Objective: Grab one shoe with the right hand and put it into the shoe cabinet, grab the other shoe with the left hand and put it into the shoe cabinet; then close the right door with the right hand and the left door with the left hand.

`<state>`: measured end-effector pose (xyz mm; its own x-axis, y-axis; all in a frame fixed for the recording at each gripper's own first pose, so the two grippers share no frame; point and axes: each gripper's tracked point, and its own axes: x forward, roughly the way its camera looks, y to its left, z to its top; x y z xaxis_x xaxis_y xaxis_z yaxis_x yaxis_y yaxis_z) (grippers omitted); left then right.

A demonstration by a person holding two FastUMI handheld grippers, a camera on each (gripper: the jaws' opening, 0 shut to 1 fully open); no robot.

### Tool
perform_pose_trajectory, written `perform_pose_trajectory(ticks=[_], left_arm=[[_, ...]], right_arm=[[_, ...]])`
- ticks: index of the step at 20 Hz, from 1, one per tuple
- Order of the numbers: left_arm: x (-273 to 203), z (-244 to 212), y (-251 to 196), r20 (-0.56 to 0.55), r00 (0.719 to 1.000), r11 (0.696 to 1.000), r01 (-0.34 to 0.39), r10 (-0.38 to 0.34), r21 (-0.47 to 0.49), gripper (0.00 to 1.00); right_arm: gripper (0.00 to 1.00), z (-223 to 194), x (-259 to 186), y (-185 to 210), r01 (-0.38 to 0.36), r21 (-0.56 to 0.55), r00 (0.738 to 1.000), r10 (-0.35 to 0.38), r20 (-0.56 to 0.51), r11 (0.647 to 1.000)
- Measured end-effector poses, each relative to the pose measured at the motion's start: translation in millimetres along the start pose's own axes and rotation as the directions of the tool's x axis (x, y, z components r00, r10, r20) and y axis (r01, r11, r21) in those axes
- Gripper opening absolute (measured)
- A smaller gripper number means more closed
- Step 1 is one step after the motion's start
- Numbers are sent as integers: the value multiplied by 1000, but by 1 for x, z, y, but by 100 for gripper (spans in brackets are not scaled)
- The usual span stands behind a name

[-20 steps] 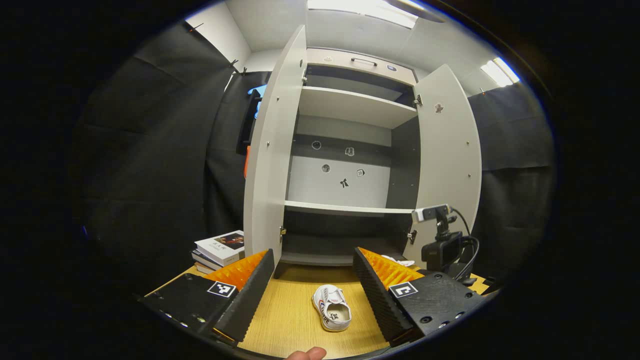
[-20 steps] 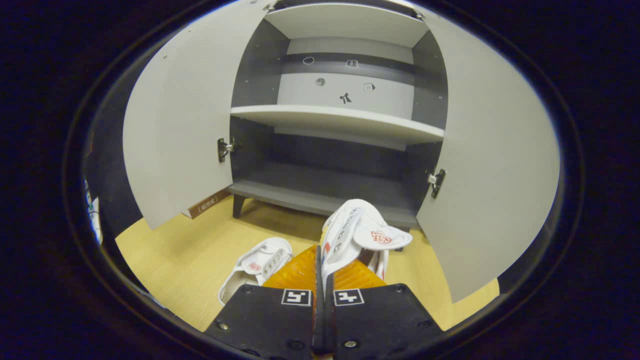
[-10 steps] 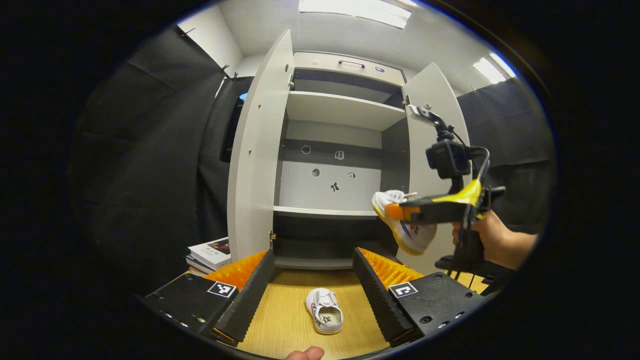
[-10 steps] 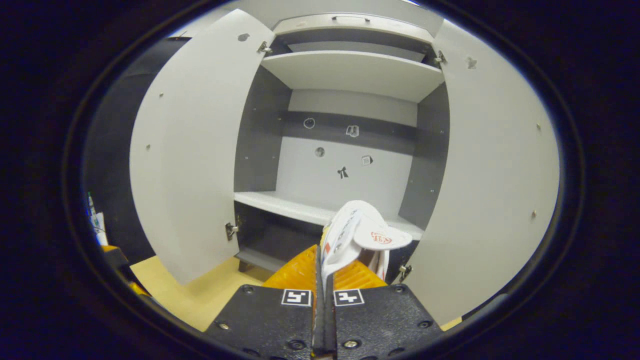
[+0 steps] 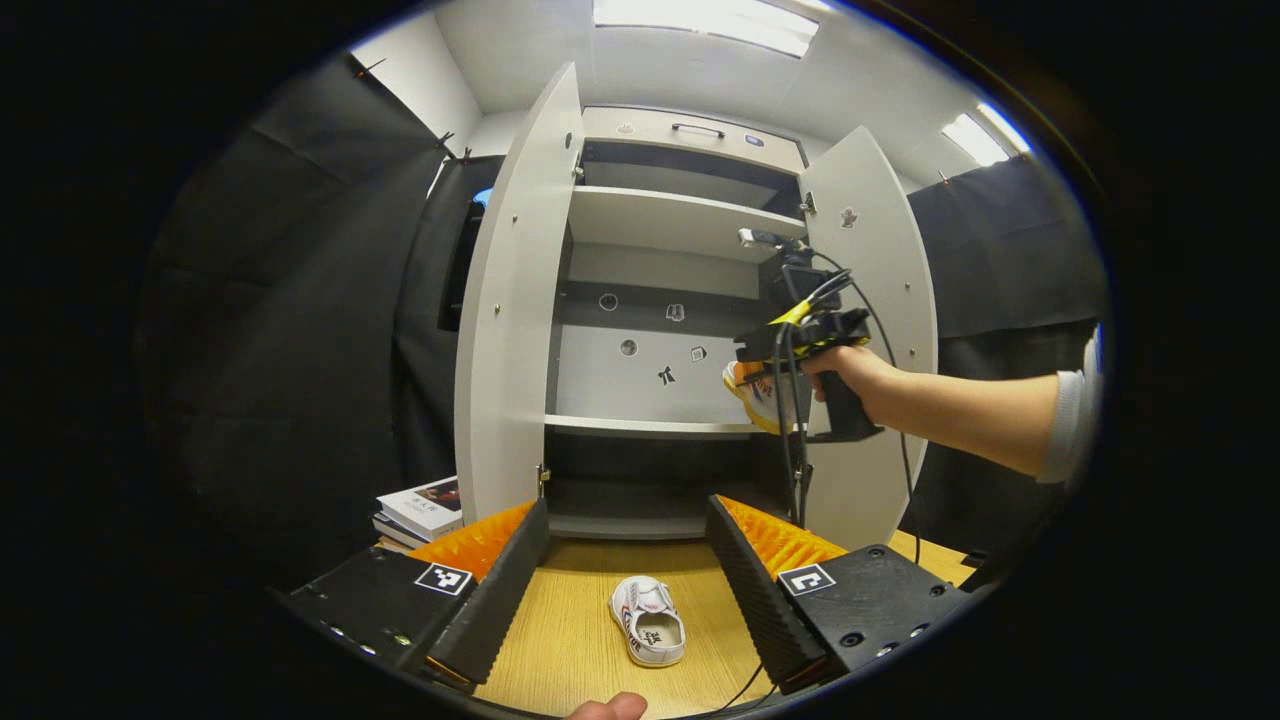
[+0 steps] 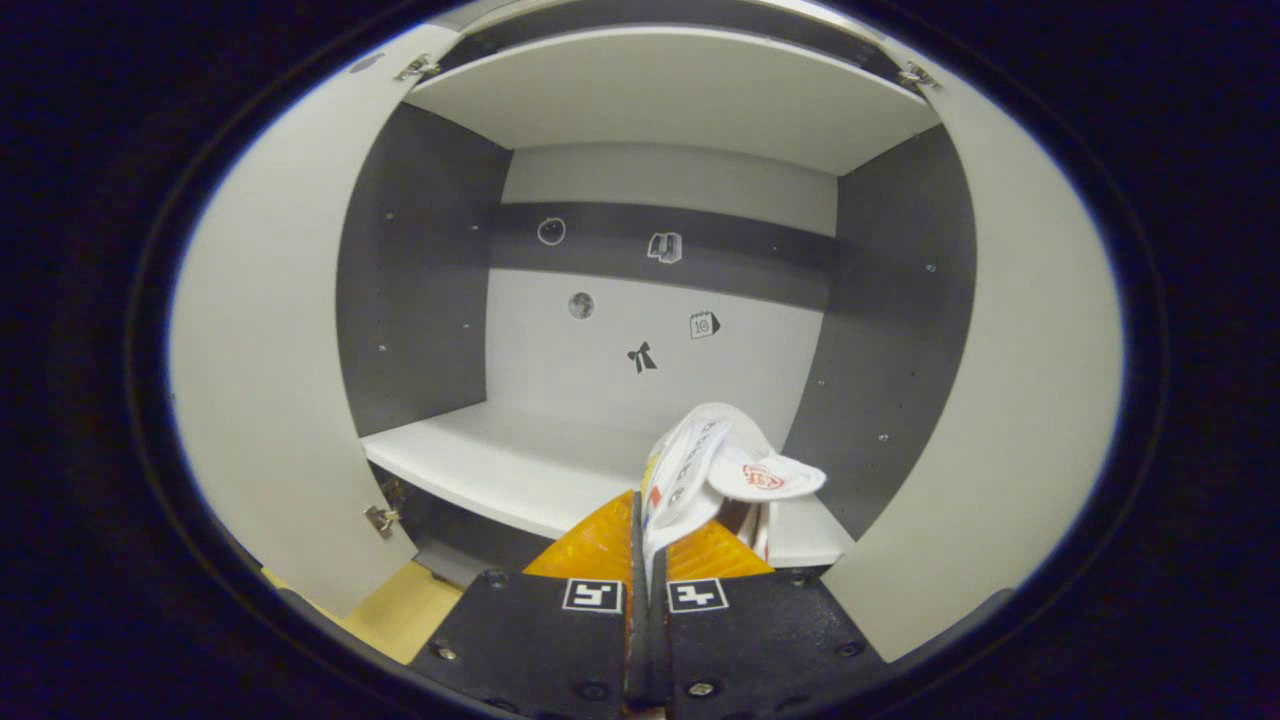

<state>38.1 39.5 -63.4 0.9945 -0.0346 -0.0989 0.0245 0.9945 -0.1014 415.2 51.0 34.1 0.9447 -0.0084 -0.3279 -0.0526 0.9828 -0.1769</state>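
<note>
A pale wooden floor [image 5: 570, 640] carries a white shoe [image 5: 648, 622] lying in front of the open shoe cabinet [image 5: 660, 400], which stands on it, and a stack of books [image 5: 425, 508] left of the cabinet.

two shoes [image 5: 648, 622] [image 6: 715, 470], two doors [image 5: 510, 310] [image 5: 870, 300], two claws [image 5: 625, 560] [image 6: 645, 560]

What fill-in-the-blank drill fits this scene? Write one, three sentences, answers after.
1. The right tongs are shut on a white ____.
2. The other shoe lies on the wooden ____.
3. Both doors of the shoe cabinet stand ____.

Missing words: shoe; floor; open
</note>
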Motion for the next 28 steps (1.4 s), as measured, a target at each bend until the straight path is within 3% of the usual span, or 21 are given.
perform_pose_trajectory(ticks=[6,10,15,19,21,23,25,26,27,28], left_arm=[[7,-10,9,-24,1000,1000,-7,7,-5,95],[12,-17,12,-41,999,1000,-10,9,-25,95],[19,-24,14,-65,998,999,-22,20,-32,95],[19,-22,13,-56,998,999,-25,23,-26,95],[19,-23,14,-58,998,999,-29,27,-26,95],[18,-22,14,-56,998,999,-30,28,-29,95],[16,-20,15,-49,998,999,-32,31,-28,95],[15,-19,15,-46,998,999,-34,33,-26,95],[15,-18,16,-42,999,999,-36,35,-25,95],[15,-17,15,-37,999,999,-36,35,-24,95]], right_arm=[[3,11,83,-17,22,26,996,-19,-91,999],[4,5,115,-19,12,-47,984,-20,-179,999],[4,0,122,-14,29,-77,971,-46,-234,997],[13,-5,126,-16,38,-78,962,-57,-265,996],[14,-8,126,-14,35,-98,957,-62,-283,995],[23,-3,120,-4,12,-84,962,-35,-272,996],[55,-1,114,-3,13,-91,965,-37,-260,996],[52,0,110,-4,21,-92,966,-44,-255,995],[58,0,104,-5,22,-75,968,-40,-246,997],[52,2,97,-4,17,-51,972,-28,-235,999]])
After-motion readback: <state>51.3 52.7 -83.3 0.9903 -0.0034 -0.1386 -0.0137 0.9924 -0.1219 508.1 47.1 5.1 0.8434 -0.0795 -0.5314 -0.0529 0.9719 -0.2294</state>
